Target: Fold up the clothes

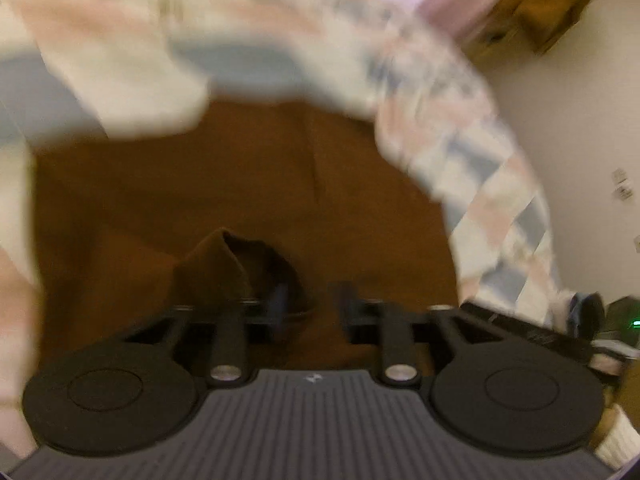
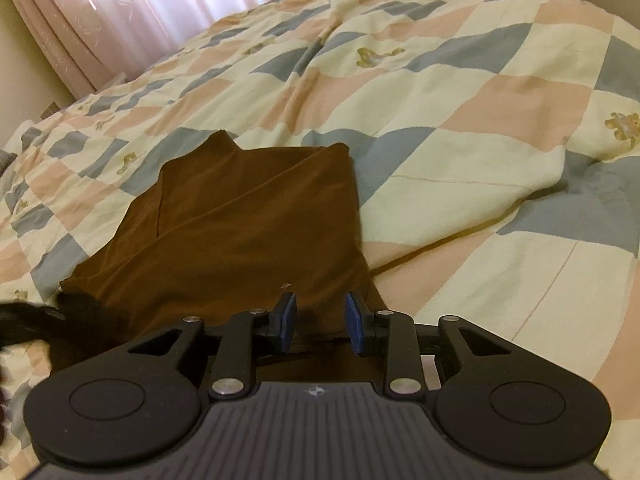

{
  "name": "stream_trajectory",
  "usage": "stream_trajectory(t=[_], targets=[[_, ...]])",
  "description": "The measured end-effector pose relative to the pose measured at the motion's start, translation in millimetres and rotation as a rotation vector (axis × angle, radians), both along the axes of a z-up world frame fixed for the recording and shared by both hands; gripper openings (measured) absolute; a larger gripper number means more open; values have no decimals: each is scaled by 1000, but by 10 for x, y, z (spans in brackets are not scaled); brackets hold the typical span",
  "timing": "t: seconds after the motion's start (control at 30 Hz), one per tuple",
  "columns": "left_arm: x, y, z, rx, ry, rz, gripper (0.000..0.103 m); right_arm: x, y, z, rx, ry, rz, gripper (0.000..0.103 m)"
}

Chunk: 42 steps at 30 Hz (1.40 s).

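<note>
Brown garment (image 2: 240, 224) lies on quilted bed (image 2: 480, 120), near edge toward you. Partly folded by look: layers overlap, long diagonal crease across top, far corners poking out uneven. Not yet neat compact stack, so more folds likely left; how many, can't judge. Your right tongs (image 2: 320, 322) gape open over near hem, blue pads clear, holding nothing. Your left tongs (image 1: 306, 312): view blurred, cloth peak bunched at left finger, jaws look apart; gripping or not, can't tell.
</note>
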<state>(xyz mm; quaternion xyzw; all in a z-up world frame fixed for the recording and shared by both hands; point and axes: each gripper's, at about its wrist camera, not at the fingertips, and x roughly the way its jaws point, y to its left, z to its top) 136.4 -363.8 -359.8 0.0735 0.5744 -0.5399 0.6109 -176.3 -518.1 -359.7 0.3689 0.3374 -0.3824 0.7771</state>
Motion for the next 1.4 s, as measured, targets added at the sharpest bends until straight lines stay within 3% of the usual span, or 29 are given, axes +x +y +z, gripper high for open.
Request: stream_trajectory(t=[0.1, 0.23, 0.3, 0.4, 0.5, 0.6, 0.7, 0.77, 0.8, 0.87, 1.0, 1.13, 1.27, 1.3, 1.37, 1.4], targets=[[-147, -18, -8, -26, 16, -51, 31, -10, 14, 25, 10, -24, 2, 34], [-112, 325, 341, -138, 52, -109, 35, 61, 72, 79, 32, -89, 23, 40], [-78, 455, 478, -155, 44, -144, 40, 187, 112, 88, 67, -149, 54, 40], [-34, 614, 594, -178, 16, -173, 39, 438, 169, 74, 141, -262, 121, 40], [100, 738, 598, -171, -42, -123, 31, 797, 202, 56, 216, -388, 262, 39], [392, 795, 509, -119, -56, -22, 15, 1233, 238, 15, 272, -438, 428, 41], [616, 793, 453, -102, -80, 41, 15, 1532, 271, -21, 254, -414, 486, 62], [673, 773, 414, -92, -85, 50, 15, 1640, 297, -91, 244, -373, 489, 35], [690, 768, 393, -85, -81, 50, 15, 1642, 330, -122, 258, -331, 493, 9], [698, 782, 356, -76, -77, 31, 15, 1557, 420, -167, 291, -249, 490, 9], [763, 718, 239, -32, -81, 0, 19, 1195, 585, -240, 363, -127, 436, 35], [861, 570, 133, -11, -107, -31, 40, 1143, 503, -119, 317, -199, 386, 48], [980, 376, -51, 4, -46, -36, 41, 1326, 286, -124, 310, -299, 331, 48], [999, 332, -101, 7, -29, -39, 37, 1393, 245, -182, 320, -298, 326, 45], [991, 279, -166, 4, -17, -52, 21, 1515, 214, -261, 300, -246, 341, 10], [972, 281, -164, -6, -37, -52, 0, 1552, 220, -257, 271, -233, 366, 5]])
